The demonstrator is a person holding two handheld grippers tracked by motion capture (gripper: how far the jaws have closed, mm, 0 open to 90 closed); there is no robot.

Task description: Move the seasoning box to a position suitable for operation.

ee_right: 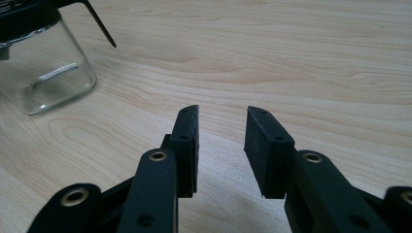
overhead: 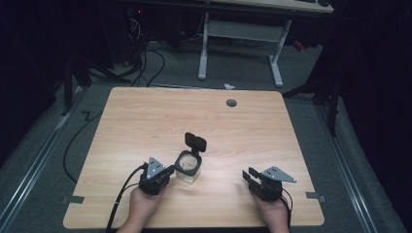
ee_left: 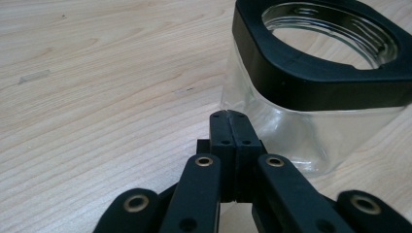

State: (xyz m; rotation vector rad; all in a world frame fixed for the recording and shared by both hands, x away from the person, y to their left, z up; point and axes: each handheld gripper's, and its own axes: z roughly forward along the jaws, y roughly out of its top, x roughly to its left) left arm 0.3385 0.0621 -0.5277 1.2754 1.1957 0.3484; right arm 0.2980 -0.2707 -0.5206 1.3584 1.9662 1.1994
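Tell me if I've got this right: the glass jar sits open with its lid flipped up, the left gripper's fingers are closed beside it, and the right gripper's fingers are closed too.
Not quite. The right gripper is open: the right gripper view shows a clear gap between its fingers. The rest holds: the glass jar sits open with its lid flipped up, and the left gripper has its fingers closed beside it.

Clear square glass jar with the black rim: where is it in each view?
High view: the clear square glass jar with the black rim stands centre, near table edge, lid flipped open.
Left gripper view: upper right, just beyond shut jaws.
Right gripper view: top left corner.
Shared landmark: the black rim.
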